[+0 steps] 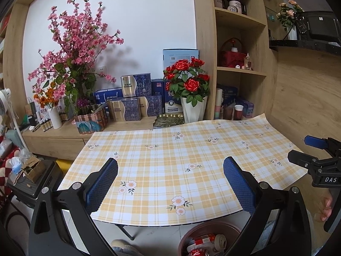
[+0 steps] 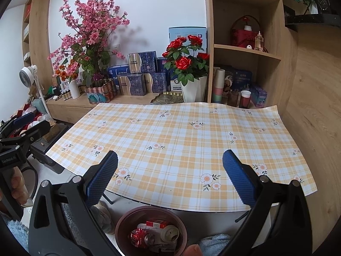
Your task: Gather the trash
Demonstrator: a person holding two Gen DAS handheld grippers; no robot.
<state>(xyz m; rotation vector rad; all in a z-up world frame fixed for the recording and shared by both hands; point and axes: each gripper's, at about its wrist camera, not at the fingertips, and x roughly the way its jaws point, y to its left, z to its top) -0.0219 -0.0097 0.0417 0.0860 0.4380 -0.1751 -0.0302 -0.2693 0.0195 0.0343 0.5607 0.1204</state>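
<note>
A brown round bin stands on the floor under the table's near edge. It holds a crushed red can, a red and white carton and a pale round lid. The same bin shows at the bottom of the left wrist view. My left gripper is open above the checked tablecloth with nothing between its blue pads. My right gripper is open too, above the same cloth, and holds nothing. No loose trash shows on the cloth.
Behind the table a wooden sideboard carries blue gift boxes, a pink blossom plant and a white vase of red roses. Shelves with cups stand to the right. A white fan and a black case are at left.
</note>
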